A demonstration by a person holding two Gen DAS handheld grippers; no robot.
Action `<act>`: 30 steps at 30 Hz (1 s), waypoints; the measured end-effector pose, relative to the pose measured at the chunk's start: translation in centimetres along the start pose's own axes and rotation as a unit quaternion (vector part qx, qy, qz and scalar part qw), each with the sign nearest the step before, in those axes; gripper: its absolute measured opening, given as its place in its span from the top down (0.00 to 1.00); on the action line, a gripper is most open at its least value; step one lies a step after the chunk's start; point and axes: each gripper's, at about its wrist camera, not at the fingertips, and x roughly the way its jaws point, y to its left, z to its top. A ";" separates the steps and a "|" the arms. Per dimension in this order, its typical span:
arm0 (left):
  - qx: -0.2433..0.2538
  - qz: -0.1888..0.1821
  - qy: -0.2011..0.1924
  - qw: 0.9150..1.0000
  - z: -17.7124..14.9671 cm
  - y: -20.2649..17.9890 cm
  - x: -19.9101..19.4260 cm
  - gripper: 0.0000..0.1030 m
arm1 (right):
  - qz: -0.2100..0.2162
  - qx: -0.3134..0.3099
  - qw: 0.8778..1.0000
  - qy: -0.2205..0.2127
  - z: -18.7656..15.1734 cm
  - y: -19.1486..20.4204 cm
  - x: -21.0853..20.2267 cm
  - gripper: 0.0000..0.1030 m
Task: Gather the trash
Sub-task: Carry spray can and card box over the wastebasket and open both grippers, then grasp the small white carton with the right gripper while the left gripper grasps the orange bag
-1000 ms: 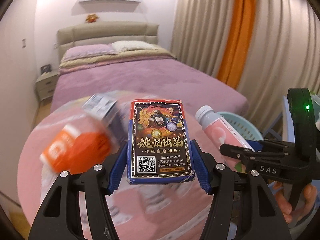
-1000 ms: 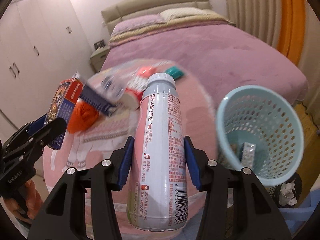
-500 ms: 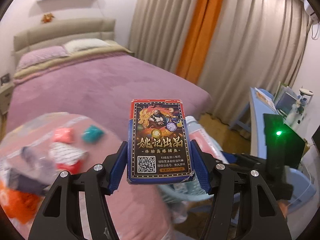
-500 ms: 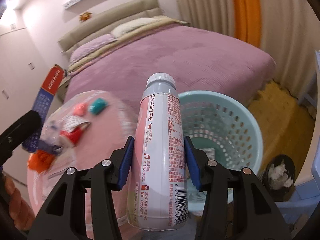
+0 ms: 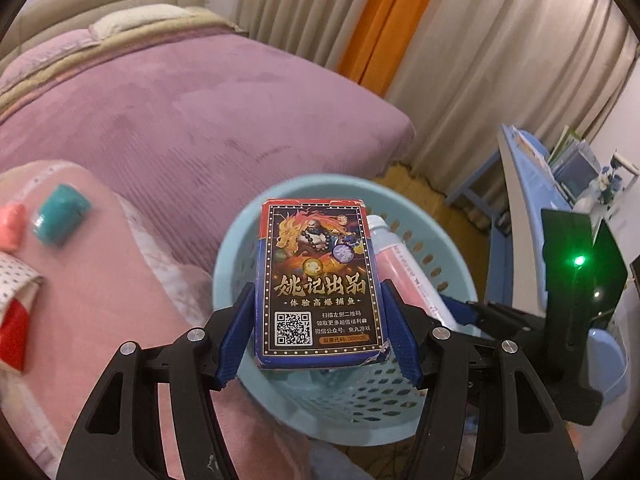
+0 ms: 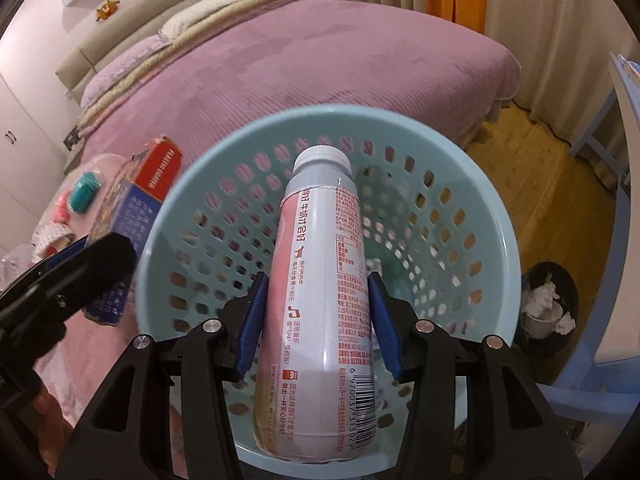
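- The light-blue perforated basket (image 6: pixel 472 184) stands on the wooden floor just beside the foot of the purple bed (image 6: pixel 320 60); through its holes a few scraps of paper show near the bottom, too hidden to name.
- A small black bin (image 6: pixel 550 304) near the basket, on its far side from the bed, holds crumpled white paper.
- The right gripper (image 6: pixel 316 312) is closed partway, its blue pads pressing both sides of a pink-and-white milk drink bottle (image 6: pixel 320 280); the bottle hangs cap-forward over the basket's opening.
- The left gripper (image 5: pixel 320 332) is closed to the width of a playing-card box (image 5: pixel 318 284), gripping its lower half by the two long edges; the box stands upright above the basket's near rim (image 5: pixel 224 256), on the side toward the pink cloth (image 5: pixel 100 300).
- On that pink cloth beside the basket lie a teal wrapped packet (image 5: pixel 60 216), a pink one (image 5: pixel 10 226) just beside it, and a red-and-white dotted wrapper (image 5: pixel 16 312).
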 end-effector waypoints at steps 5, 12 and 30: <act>-0.002 -0.020 0.012 1.000 -0.7 0.2 0.8 0.41 | -0.017 -0.004 1.000 0.011 -1.0 -0.5 0.8 0.55; 0.002 -0.029 0.010 1.000 -1.3 -0.4 -0.3 0.31 | -0.015 -0.002 1.000 0.003 -1.0 -1.2 0.1 0.55; 0.020 -0.049 -0.071 0.996 -4.1 -0.9 -10.9 0.31 | 0.042 -0.040 0.997 -0.048 -2.1 3.2 -6.9 0.55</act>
